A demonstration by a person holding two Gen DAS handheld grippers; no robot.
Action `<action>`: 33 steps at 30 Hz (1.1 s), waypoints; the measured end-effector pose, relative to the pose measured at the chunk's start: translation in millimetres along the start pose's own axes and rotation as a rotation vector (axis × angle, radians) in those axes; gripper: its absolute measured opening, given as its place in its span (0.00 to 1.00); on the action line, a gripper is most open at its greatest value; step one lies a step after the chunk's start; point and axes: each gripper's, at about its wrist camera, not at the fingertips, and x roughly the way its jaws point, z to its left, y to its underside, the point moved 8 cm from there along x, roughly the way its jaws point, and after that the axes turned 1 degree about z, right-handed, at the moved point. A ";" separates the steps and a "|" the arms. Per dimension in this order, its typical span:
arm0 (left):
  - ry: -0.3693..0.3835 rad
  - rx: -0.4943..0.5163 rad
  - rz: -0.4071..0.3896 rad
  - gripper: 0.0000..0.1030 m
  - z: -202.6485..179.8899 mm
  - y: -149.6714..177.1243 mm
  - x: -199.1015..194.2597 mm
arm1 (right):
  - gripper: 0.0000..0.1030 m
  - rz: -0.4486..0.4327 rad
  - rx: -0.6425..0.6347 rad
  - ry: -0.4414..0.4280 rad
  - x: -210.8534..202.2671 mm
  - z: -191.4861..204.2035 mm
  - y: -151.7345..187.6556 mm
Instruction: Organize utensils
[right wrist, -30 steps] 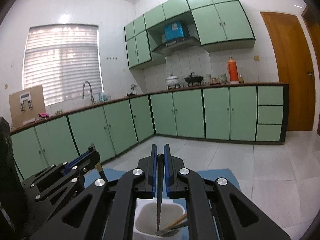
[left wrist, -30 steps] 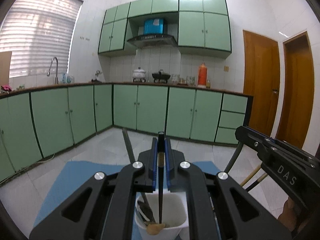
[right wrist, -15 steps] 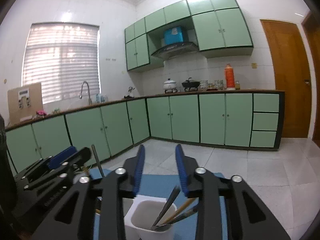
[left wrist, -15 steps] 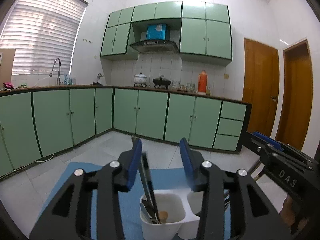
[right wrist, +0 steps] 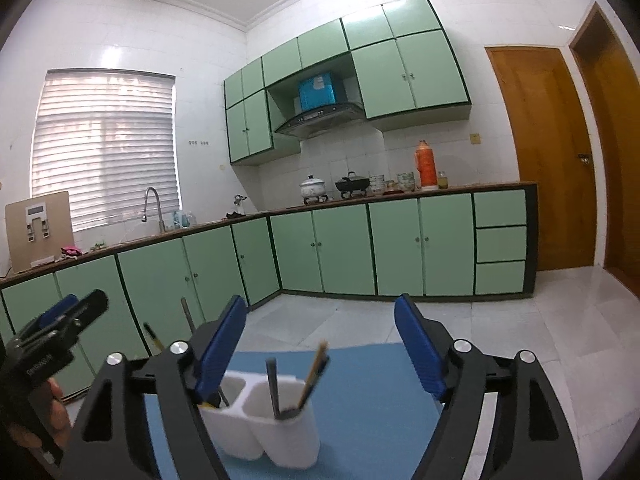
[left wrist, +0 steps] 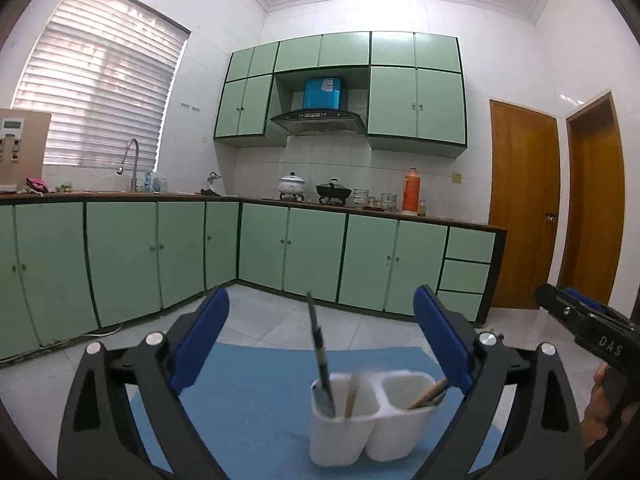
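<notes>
Domestic kitchen: L-shaped run of mint-green base cabinets [left wrist: 312,256] under a dark worktop, matching wall cupboards [left wrist: 416,100], range hood [left wrist: 318,120] above hob with two lidded pots [left wrist: 292,184], sink tap [left wrist: 132,160] beneath blinded window [left wrist: 100,96], white wall tiles, wooden doors [left wrist: 520,220].

1. The white holder's [left wrist: 344,436] walls hide the lower ends of the utensils [left wrist: 320,356] standing between the fingers.
2. Right view: the left finger [right wrist: 220,348] covers part of the holder's far compartment.
3. Motion blur smears one handle [left wrist: 352,394], possibly wooden.
</notes>
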 end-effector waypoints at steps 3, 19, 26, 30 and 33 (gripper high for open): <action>-0.018 0.020 0.005 0.94 1.9 9.2 -18.6 | 0.79 0.018 0.000 0.002 -14.6 -3.0 13.5; -0.018 0.002 0.221 0.95 14.4 77.4 -81.7 | 0.86 0.277 0.004 0.078 -69.3 -11.7 107.7; -0.015 0.050 0.289 0.95 0.5 89.0 -109.9 | 0.86 0.324 -0.054 0.082 -107.5 12.1 112.9; -0.010 0.068 0.272 0.95 -6.9 81.7 -131.4 | 0.86 0.309 -0.071 0.066 -124.7 23.6 100.6; -0.007 0.077 0.259 0.95 -9.7 72.2 -142.9 | 0.86 0.294 -0.077 0.052 -135.7 30.9 89.2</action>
